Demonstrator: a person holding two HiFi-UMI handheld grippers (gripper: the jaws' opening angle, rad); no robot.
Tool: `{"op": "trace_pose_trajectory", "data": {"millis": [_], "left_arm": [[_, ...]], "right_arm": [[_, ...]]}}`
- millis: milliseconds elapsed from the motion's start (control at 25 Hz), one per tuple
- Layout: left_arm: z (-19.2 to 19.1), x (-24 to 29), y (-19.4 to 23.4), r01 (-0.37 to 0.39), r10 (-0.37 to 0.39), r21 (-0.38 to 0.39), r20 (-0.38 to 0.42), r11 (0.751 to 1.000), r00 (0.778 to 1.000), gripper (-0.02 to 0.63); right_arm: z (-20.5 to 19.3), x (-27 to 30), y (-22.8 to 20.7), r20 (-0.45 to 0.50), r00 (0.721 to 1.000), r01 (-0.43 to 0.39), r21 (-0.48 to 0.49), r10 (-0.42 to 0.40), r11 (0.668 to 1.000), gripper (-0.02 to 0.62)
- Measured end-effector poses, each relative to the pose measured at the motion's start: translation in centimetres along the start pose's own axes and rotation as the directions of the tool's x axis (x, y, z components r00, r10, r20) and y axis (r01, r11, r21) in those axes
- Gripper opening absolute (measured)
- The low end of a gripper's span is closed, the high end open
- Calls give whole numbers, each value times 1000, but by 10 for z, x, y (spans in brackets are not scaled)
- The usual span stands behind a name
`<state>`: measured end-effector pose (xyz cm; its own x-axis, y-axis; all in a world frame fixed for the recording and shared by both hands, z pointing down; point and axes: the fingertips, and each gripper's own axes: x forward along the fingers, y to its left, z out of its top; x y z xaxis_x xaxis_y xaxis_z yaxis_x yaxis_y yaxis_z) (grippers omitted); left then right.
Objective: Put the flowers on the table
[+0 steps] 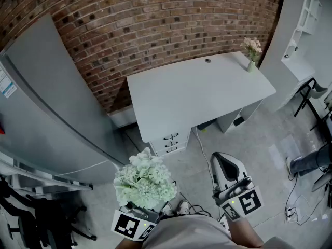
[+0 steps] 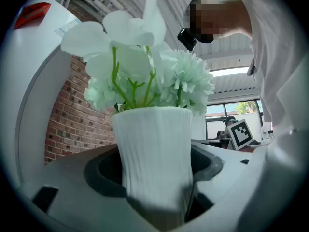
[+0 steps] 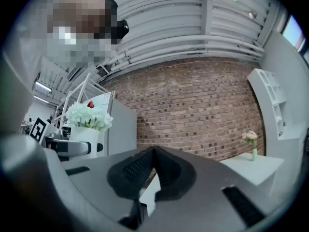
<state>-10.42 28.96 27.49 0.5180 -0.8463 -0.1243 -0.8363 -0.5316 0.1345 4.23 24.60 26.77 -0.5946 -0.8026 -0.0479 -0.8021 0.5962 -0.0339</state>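
The left hand-held gripper (image 1: 139,211) has its jaws spread wide and closed around the lower body of a ribbed white vase (image 2: 154,153), which stands upright with the flowers (image 1: 144,183) bunched above its rim. The right hand-held gripper (image 3: 153,166) is closed on nothing, its jaws meeting at the tips. The white counter (image 1: 197,92) lies well ahead against the brick wall (image 1: 155,14), bare except for a small vase of flowers (image 1: 251,53) at its far right corner. The step in hand looks like the carry, so the vase should travel level, without tipping the top-heavy blooms. A cable (image 1: 203,149) trails on the floor (image 1: 259,134) near the counter, so walk around it. Aim for the open middle, lower until the base sits flat, then open the jaws.
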Motion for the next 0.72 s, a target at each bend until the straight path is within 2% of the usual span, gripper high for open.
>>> {"op": "trace_pose_trajectory", "data": {"millis": [480, 720], "left_arm": [[1, -12, 5, -24, 24, 12, 2, 1000, 1000, 367], [-3, -19, 13, -58, 58, 15, -5, 998, 998, 367]], "right_arm": [[2, -12, 15, -5, 1000, 19, -14, -19, 1000, 15], [4, -16, 17, 17, 998, 61, -16, -61, 998, 15]]}}
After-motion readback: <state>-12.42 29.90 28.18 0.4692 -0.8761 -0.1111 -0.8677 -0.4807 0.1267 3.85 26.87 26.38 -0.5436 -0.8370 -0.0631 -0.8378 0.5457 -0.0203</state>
